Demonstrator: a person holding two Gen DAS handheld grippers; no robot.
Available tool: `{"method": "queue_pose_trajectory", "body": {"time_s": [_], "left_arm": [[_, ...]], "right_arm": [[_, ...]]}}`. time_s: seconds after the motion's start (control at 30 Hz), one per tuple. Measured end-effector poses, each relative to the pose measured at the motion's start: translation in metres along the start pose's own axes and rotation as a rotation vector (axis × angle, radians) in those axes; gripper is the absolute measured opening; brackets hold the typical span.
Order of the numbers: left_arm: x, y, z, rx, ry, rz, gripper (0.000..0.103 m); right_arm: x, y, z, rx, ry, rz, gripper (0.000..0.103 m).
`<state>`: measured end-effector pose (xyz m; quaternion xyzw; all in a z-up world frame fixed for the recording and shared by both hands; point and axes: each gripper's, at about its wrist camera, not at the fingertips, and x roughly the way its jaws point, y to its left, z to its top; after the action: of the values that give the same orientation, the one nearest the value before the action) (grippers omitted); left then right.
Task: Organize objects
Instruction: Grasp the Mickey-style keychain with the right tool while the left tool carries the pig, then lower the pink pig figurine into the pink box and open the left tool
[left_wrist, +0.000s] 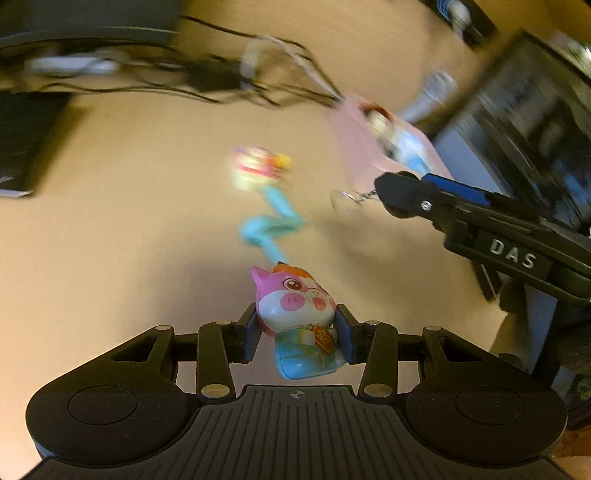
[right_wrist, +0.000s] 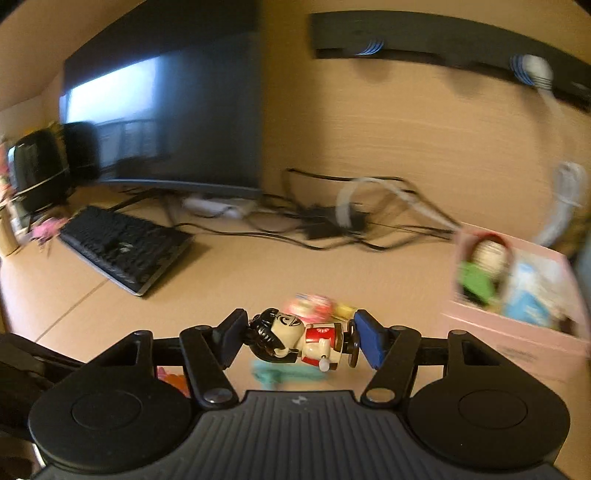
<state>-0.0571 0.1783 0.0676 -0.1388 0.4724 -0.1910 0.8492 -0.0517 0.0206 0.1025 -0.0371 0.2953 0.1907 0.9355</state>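
My left gripper is shut on a pink pig toy with a blue body, held above the tan desk. In the right wrist view my right gripper is shut on a small wind-up figure with black hair and a red and white outfit; it lies sideways between the pads, off the desk. In the left wrist view the right gripper shows side-on at the right, a small chain and ring hanging at its tip. A pink box holding several toys stands to the right.
A blurred toy with a blue tail lies on the desk ahead. A black keyboard, a monitor and a black speaker stand at the left. Tangled cables run along the back wall.
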Motion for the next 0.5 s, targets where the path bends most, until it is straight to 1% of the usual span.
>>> {"method": "queue_pose_trajectory", "body": {"time_s": [0.13,0.27,0.4,0.5], "left_arm": [[0.028,-0.034,0.007,0.093,0.068,-0.059,0.046],[0.053,-0.064,0.013,0.162,0.126,-0.094,0.046],[0.073,-0.093,0.036,0.194,0.139,-0.131,0.046],[0.083,-0.113,0.066,0.212,0.111,-0.158,0.046]], "right_arm": [[-0.028,-0.037,-0.018,0.062,0.036,-0.094,0.064],[-0.05,-0.07,-0.04,0.124,0.077,-0.182,0.064],[-0.071,-0.097,-0.055,0.194,0.077,-0.244,0.064],[-0.088,-0.118,-0.06,0.232,0.059,-0.279,0.064]]}}
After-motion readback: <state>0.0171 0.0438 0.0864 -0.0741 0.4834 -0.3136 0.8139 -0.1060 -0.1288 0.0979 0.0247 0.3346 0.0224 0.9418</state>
